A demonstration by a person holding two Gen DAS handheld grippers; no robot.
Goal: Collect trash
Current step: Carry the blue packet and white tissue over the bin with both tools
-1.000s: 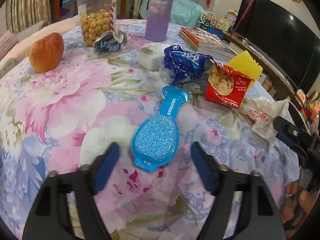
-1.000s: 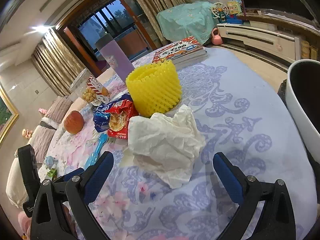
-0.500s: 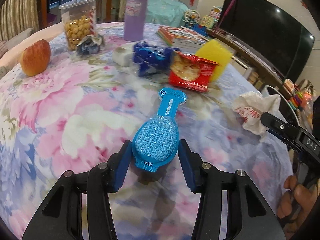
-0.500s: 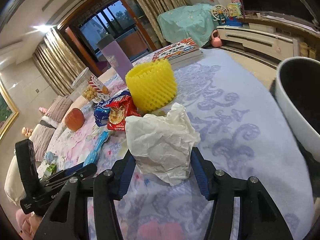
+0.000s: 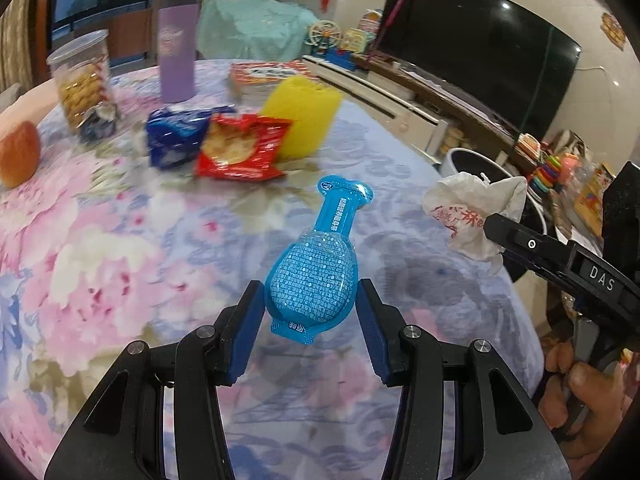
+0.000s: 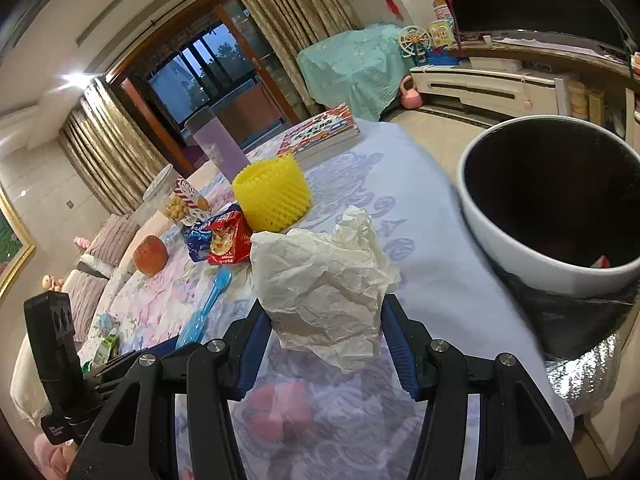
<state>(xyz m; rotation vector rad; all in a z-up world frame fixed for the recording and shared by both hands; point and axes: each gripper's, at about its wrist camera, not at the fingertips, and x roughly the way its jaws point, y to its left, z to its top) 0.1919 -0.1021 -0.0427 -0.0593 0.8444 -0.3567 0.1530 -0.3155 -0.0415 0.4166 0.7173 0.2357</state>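
My left gripper (image 5: 311,312) is shut on a blue bottle-shaped plastic packet (image 5: 316,268) and holds it above the flowered tablecloth (image 5: 120,248). My right gripper (image 6: 324,332) is shut on a crumpled white paper wrapper (image 6: 324,276), lifted off the table; it also shows in the left wrist view (image 5: 476,212). A white trash bin with a dark inside (image 6: 560,208) stands just right of the table edge, near the right gripper. A red snack bag (image 5: 240,148), a blue wrapper (image 5: 172,140) and a yellow foam net (image 5: 300,116) lie on the table.
An apple (image 5: 18,152), a jar of snacks (image 5: 84,88), a purple bottle (image 5: 176,56) and books (image 5: 264,76) stand at the table's far side. A TV (image 5: 472,60) and toy shelves are beyond the table on the right.
Both grippers went from open to shut, the left on the blue packet and the right on the paper wrapper. Both have lifted their loads and swung right, toward the bin.
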